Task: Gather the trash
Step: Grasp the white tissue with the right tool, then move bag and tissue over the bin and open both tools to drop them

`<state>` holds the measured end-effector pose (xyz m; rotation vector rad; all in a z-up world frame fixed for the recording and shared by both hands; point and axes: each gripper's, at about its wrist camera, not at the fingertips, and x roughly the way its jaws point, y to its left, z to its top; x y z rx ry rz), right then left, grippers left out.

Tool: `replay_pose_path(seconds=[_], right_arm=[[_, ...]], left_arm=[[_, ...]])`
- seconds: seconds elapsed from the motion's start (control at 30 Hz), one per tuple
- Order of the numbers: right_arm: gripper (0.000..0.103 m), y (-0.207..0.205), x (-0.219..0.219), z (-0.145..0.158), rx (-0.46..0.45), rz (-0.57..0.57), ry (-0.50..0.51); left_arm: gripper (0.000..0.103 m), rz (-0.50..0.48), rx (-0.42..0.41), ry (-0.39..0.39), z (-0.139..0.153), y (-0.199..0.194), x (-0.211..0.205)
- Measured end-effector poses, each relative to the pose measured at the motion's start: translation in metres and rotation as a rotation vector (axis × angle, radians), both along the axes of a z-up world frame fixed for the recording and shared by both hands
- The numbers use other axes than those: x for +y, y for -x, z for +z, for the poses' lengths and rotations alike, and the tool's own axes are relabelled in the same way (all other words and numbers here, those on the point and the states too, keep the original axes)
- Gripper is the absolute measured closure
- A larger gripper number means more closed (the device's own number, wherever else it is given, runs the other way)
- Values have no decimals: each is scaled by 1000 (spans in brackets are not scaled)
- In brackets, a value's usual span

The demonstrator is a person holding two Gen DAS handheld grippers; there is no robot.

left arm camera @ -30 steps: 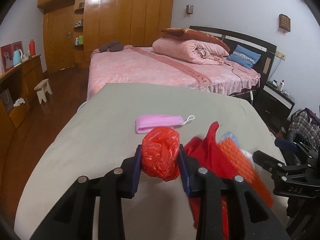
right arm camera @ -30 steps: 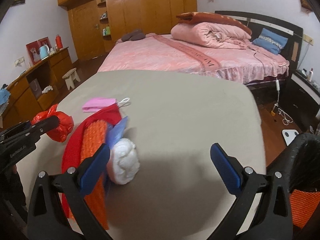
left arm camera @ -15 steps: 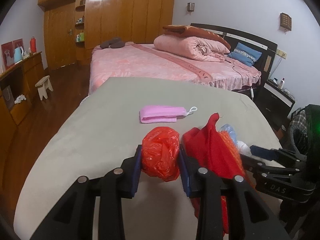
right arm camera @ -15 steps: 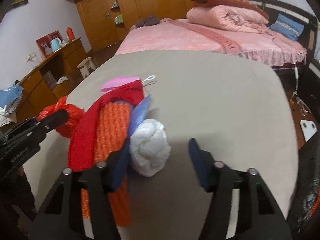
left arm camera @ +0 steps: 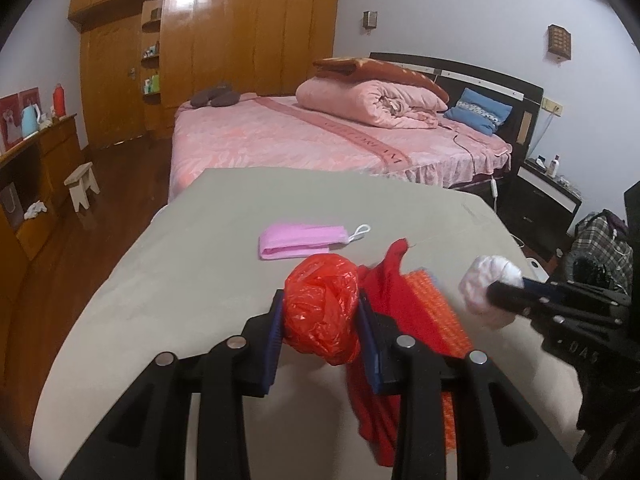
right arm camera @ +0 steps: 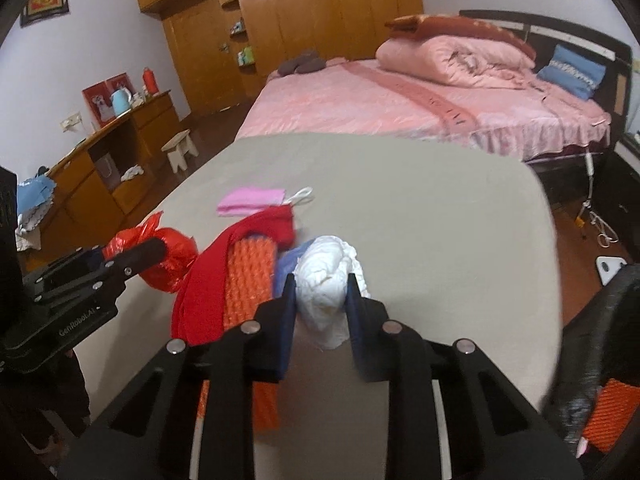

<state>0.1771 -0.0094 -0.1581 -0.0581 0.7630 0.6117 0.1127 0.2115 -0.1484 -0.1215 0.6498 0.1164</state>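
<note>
The right gripper (right arm camera: pixel 322 300) has just been closing, and its jaws now press on the white wad (right arm camera: pixel 328 280) from both sides, a little above the beige cover (right arm camera: pixel 440 220). The left gripper (left arm camera: pixel 320 320) is closed on a crumpled red plastic bag (left arm camera: pixel 320 304) and holds it over the near part of the cover.

To do this step well, I think the right hand should lift the wad straight up before it carries it away, because the wad sits just beside the blue scrap (right arm camera: pixel 288 264) and the orange bubble sheet (right arm camera: pixel 248 276), which could be dragged along. The grip is low on the wad, so a firm squeeze seems wise.

The wad looks slightly longer than wide; its long axis runs from near to far, between the pads. The pink face mask (left arm camera: pixel 302 240) lies farther away, with its long side running left to right and its ear loop at the right.
</note>
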Motion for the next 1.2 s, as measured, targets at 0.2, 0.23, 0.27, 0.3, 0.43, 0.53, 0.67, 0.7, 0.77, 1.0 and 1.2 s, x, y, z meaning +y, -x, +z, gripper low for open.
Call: replay_pose_path(seconds=[0.2, 0.23, 0.27, 0.3, 0.43, 0.53, 0.67, 0.7, 0.77, 1.0, 1.2], right_arm=[[80, 1, -26, 15, -31, -54, -16], [80, 2, -29, 18, -37, -60, -17], [80, 1, -31, 19, -43, -64, -17], [80, 2, -34, 22, -53, -70, -16], [80, 6, -46, 33, -77, -84, -28], [80, 8, -52, 44, -99, -88, -35], [80, 17, -58, 55, -124, -96, -46], [80, 18, -61, 58, -130, -98, -50], [80, 22, -67, 64, -140, -104, -55], [80, 32, -89, 80, -172, -133, -75], [80, 41, -106, 89, -192, -160, -84]], left_arm=[[69, -16, -26, -4, 13, 3, -13], [69, -19, -30, -6, 16, 2, -15], [69, -25, -35, -8, 19, 2, -18], [69, -28, -39, -11, 21, 3, -20], [69, -44, -56, -11, 31, 4, -30], [70, -55, -67, -12, 39, 5, -39], [71, -72, -80, -5, 48, 5, -50], [71, -79, -84, -3, 50, 6, -53], [72, -89, -91, -4, 53, 6, -60], [77, -133, -110, 12, 62, 6, -81], [79, -179, -132, 9, 70, 10, -102]])
